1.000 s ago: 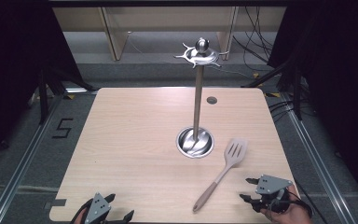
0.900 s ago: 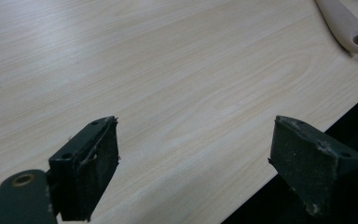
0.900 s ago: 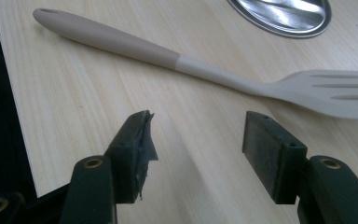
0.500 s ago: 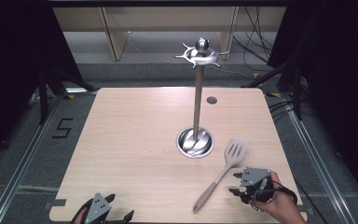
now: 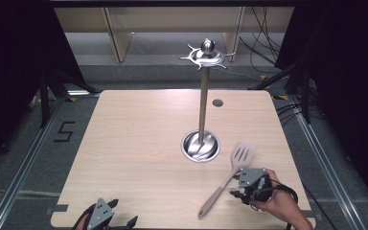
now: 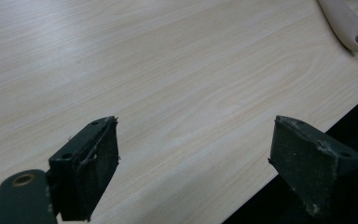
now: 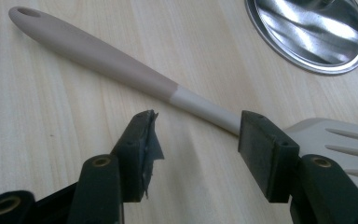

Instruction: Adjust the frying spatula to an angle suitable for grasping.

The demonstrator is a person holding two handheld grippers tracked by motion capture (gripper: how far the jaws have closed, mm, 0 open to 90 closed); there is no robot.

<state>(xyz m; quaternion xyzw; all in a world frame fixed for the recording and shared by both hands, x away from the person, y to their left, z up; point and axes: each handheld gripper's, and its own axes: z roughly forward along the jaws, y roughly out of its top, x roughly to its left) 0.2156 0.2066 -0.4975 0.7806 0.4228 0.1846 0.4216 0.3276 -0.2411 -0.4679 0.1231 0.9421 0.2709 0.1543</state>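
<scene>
Since the earlier frames the right gripper (image 5: 239,192) has slid in from the table's right edge toward the spatula (image 5: 228,177), and its jaws have just been narrowing, though nothing is pinched between them yet. In the right gripper view the two black jaws stand apart and just short of the pale neck of the spatula (image 7: 200,108), which runs across beyond their tips; the pads do not press on it. The spatula lies flat on the wooden table (image 5: 139,143), slotted head toward the far side and handle end pointing at the near edge (the handle is a darker beige than the neck). Its head rests close beside the round steel base of the utensil stand (image 5: 201,145), whose upright pole carries a ring of hooks at the top. The left gripper (image 5: 117,223) sits at the near edge of the table, well apart from the spatula, its jaws spread wide over bare wood in the left gripper view, with only the handle's holed tip (image 6: 352,28) showing at the far corner.
</scene>
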